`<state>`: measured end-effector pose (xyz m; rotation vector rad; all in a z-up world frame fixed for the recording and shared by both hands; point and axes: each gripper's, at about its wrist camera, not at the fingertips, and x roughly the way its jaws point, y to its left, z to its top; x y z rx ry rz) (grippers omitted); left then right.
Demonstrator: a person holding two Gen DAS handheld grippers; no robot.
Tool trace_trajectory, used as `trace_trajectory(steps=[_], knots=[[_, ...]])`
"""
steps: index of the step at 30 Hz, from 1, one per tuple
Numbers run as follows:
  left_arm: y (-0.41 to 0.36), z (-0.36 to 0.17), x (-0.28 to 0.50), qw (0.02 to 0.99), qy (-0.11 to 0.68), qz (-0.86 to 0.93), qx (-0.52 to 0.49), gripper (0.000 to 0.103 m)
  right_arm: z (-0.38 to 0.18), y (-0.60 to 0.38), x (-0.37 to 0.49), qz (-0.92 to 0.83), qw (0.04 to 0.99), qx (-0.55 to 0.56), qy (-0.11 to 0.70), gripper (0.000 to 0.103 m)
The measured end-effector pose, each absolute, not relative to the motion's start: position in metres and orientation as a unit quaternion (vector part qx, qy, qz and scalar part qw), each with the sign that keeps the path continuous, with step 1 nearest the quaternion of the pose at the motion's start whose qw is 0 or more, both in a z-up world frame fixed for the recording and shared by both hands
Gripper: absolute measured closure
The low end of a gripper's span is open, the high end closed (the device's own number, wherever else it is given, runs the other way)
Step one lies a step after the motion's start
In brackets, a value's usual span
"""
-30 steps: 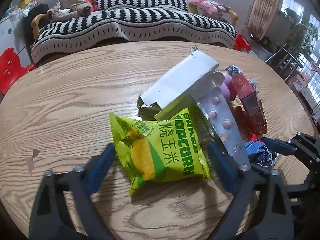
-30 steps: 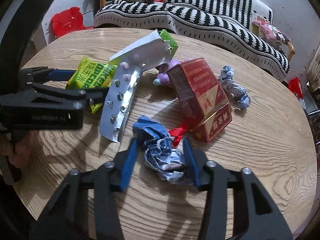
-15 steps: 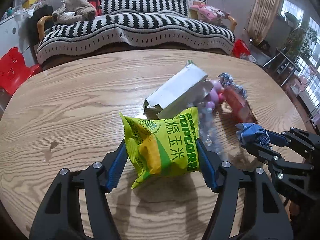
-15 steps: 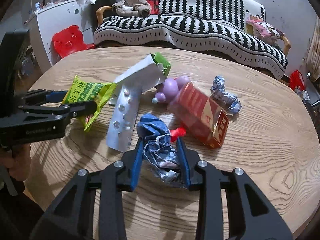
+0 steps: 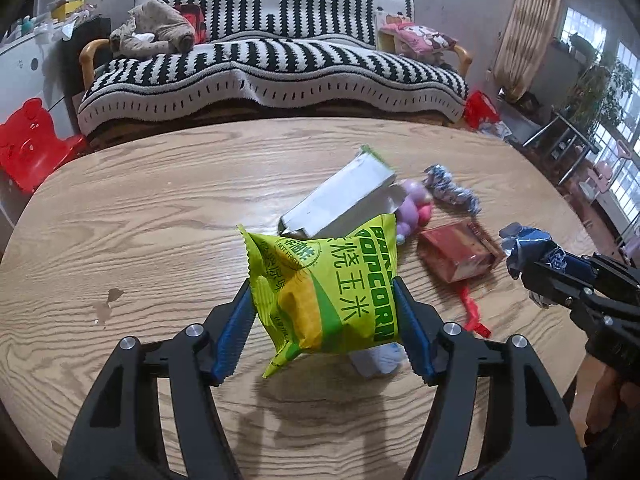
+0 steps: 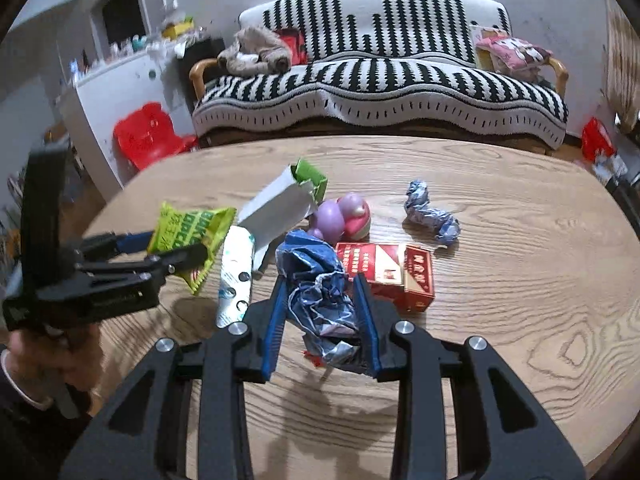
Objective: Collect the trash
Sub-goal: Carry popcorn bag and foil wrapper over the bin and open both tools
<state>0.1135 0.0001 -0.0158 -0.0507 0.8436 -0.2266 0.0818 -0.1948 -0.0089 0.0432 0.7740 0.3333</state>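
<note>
While both grippers hold trash clear of the round wooden table (image 5: 120, 208), five more pieces lie on it. The left gripper (image 5: 324, 312) is clenched on one yellow-green snack bag (image 5: 328, 284) printed "POPCORN" with Chinese characters (a round "NOT FRIED" seal too), lifted at the middle of its view. The right gripper (image 6: 320, 312) is clenched on one crumpled blue-and-silver wrapper (image 6: 316, 280), also raised. Left on the table: one red carton (image 6: 392, 272) with unreadable gold writing at 3 o'clock of the wrapper, one silver blister pack (image 6: 236, 276) at 9 o'clock, one torn white-and-green box (image 6: 280, 208) at 11 o'clock, one pink-purple toy-like lump (image 6: 344, 216) at 12 o'clock, one twisted foil wrapper (image 6: 428, 212) at 1 o'clock. Beyond stands one black-and-white striped sofa (image 6: 380, 76).
</note>
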Motion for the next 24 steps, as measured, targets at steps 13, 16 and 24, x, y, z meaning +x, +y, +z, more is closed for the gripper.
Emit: trace_trajectory(steps=[13,16,24], knots=[[-0.080,-0.007,0.090,0.898,0.398,-0.188,0.015,0.038,-0.005,-0.268,0.045,0.082,0.916,0.041,0.390,0.070],[-0.112,-0.005,0.079,0.891,0.395,-0.222,0.026,0.038,-0.005,-0.301,0.031,0.054,0.917,0.056,0.392,0.070],[-0.209,-0.006,0.049,0.860,0.395,-0.318,0.053,0.038,-0.007,-0.414,-0.029,-0.038,0.913,0.114,0.390,0.070]])
